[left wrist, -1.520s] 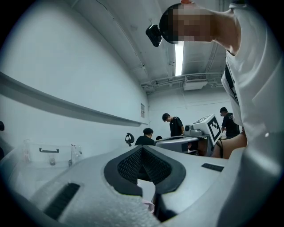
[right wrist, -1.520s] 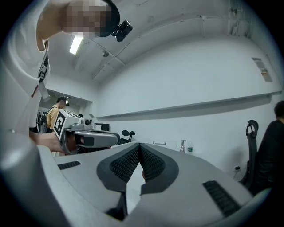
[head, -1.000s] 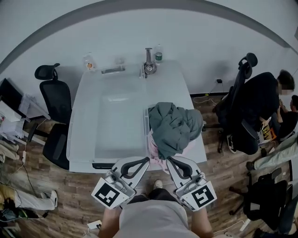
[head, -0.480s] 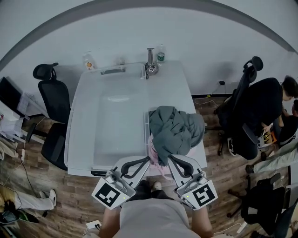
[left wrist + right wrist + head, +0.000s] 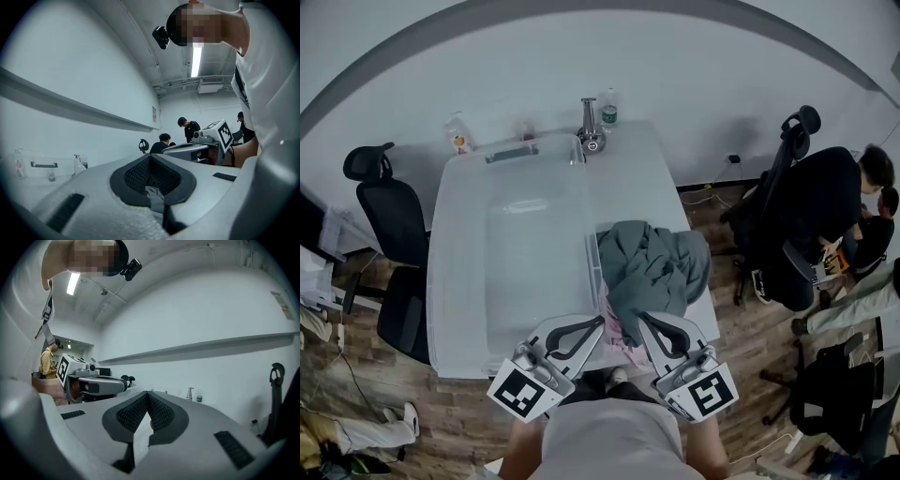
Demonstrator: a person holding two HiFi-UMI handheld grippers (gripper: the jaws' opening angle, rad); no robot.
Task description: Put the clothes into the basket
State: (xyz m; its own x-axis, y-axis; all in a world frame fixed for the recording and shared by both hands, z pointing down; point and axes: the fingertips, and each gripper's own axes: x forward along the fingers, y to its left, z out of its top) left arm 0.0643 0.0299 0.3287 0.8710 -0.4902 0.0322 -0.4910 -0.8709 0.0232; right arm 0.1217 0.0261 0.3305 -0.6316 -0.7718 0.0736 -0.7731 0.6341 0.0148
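A heap of grey-green clothes (image 5: 656, 267) lies on the white table (image 5: 661, 169), with a pink garment (image 5: 617, 342) under its near edge. To its left stands a large clear plastic basket (image 5: 450, 234). My left gripper (image 5: 600, 322) and right gripper (image 5: 639, 320) sit side by side at the heap's near edge. In the left gripper view the left gripper (image 5: 150, 157) has its jaws together, with a scrap of grey cloth (image 5: 153, 193) pinched below them. In the right gripper view the right gripper (image 5: 148, 393) is also shut, and a pale pinkish bit of cloth (image 5: 142, 427) shows between its pads.
Bottles (image 5: 608, 111) and a metal fitting (image 5: 589, 127) stand at the table's far edge. A black office chair (image 5: 384, 216) is left of the table, another (image 5: 797, 206) right of it. People (image 5: 872, 178) sit at the far right. The floor is wood.
The table and basket have drawn closer and larger in the head view. Both grippers keep their place at the near edge of the clothes, jaws still together.
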